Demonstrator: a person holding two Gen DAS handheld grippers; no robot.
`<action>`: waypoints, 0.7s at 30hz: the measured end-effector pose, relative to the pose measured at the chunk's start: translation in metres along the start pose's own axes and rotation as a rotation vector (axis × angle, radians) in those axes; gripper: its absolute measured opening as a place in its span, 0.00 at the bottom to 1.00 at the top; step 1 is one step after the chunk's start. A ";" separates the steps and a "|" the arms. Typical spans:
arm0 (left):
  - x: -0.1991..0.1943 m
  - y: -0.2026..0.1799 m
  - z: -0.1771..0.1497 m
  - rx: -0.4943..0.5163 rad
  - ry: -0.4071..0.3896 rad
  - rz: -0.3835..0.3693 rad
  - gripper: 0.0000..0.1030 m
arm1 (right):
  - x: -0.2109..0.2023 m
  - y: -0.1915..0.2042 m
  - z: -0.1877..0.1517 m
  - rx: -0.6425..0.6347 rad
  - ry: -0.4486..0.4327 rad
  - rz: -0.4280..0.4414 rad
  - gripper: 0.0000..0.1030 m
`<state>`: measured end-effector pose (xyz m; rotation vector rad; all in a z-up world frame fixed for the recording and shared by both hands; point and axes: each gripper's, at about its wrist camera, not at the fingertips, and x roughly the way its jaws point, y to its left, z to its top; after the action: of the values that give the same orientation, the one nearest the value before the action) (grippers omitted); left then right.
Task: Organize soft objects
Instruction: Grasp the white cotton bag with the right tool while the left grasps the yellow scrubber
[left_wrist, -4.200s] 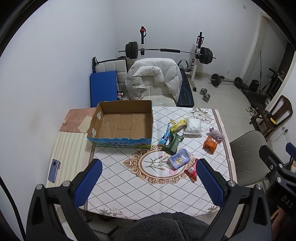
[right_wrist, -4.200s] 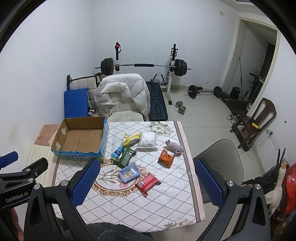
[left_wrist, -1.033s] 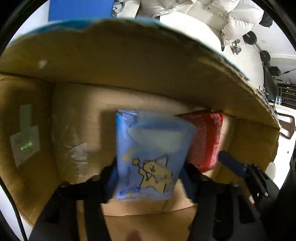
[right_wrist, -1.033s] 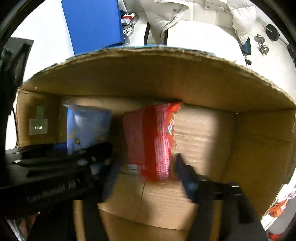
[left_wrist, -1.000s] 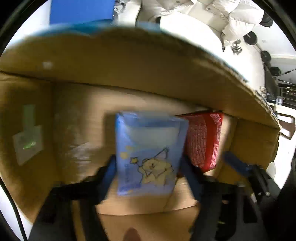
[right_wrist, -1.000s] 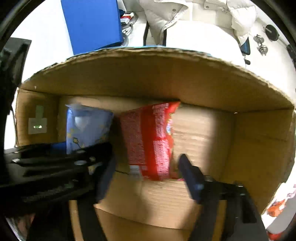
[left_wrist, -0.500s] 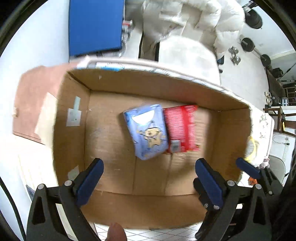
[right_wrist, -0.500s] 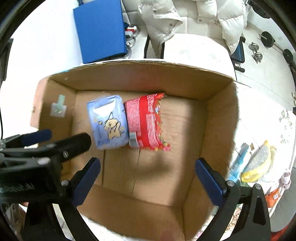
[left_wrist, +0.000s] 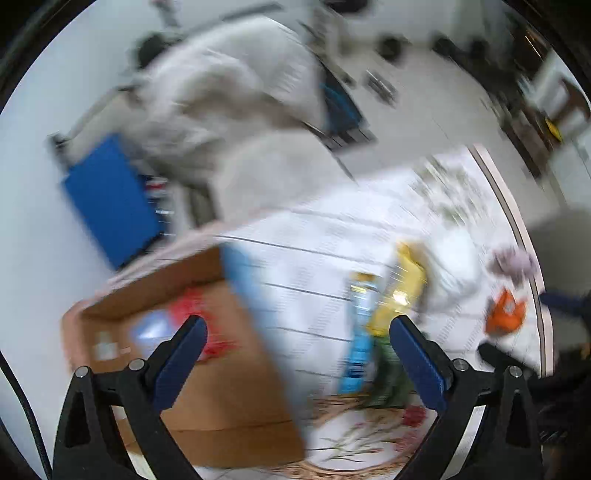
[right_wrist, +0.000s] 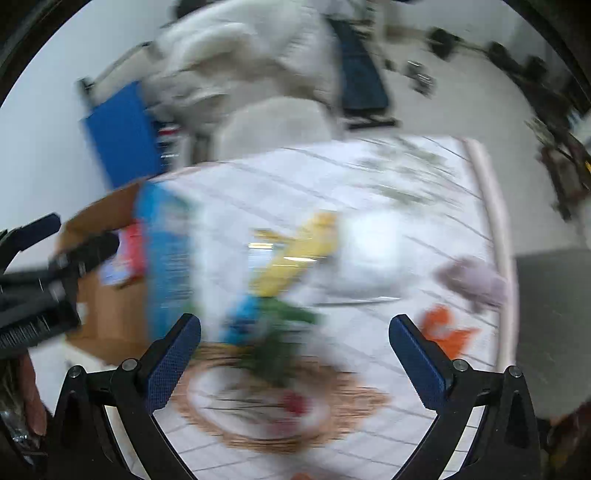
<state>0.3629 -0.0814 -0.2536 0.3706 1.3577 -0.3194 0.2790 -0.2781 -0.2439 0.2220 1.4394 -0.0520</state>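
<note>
Soft packets lie bunched on the patterned tablecloth (right_wrist: 424, 177) just right of the cardboard box (left_wrist: 229, 398): a yellow pack (right_wrist: 295, 254), a blue tube (right_wrist: 240, 317) and a green pouch (right_wrist: 284, 321) touching one another, a white bag (right_wrist: 369, 258) beside them, an orange packet (right_wrist: 443, 332) and a pale plush toy (right_wrist: 472, 277) nearer the table edge. Both views are smeared, so detail is thin. The left gripper (left_wrist: 295, 354) and right gripper (right_wrist: 293, 350) hang above the table, jaws spread wide, nothing held. Best to pick an outlying piece, pinch its middle, lift clear. The box wall stands between pile and box floor, where a red pack (left_wrist: 192, 306) and a light-blue pack (left_wrist: 151, 328) lie. Jacket-draped chair (left_wrist: 236, 110) behind.
</note>
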 end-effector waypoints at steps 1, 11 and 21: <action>0.018 -0.015 0.006 0.024 0.044 -0.017 0.95 | 0.006 -0.019 0.001 0.019 0.010 -0.015 1.00; 0.151 -0.120 0.027 0.267 0.305 0.013 0.80 | 0.066 -0.107 0.001 0.043 0.115 -0.043 1.00; 0.163 -0.062 -0.009 -0.268 0.372 -0.245 0.35 | 0.112 -0.085 0.048 0.037 0.157 -0.008 1.00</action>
<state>0.3581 -0.1343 -0.4197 0.0374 1.7933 -0.2733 0.3267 -0.3590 -0.3591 0.2559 1.5969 -0.0689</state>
